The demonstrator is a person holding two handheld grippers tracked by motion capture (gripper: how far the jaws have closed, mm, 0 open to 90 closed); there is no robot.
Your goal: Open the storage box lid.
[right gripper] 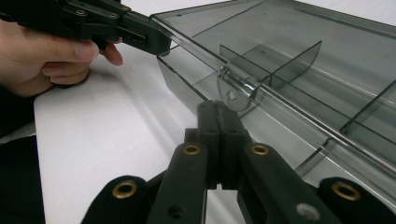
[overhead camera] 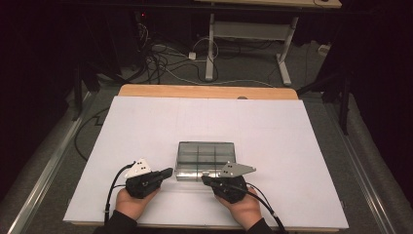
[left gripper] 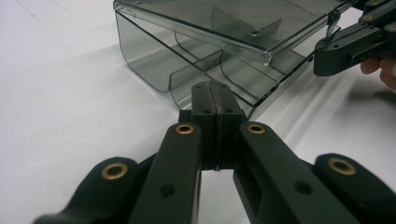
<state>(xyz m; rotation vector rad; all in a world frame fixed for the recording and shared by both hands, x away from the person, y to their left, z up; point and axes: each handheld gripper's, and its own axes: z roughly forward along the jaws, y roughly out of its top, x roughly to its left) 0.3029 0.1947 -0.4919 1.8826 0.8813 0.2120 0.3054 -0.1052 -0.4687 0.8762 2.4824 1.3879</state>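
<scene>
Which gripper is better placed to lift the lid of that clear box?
Probably the right gripper: its shut tips sit just under the latch tab at the lid's front edge. The left gripper is at the box's corner.

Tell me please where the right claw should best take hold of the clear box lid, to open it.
Probably at the small round latch tab on the lid's front edge, coming from the near side. It juts out just ahead of the shut right claw, giving the jaws a lip to pinch once opened.

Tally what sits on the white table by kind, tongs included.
Clear smoky compartment box: 1
Black tongs: 2, left tongs and right tongs, both shut beside the box
Total: 3
</scene>
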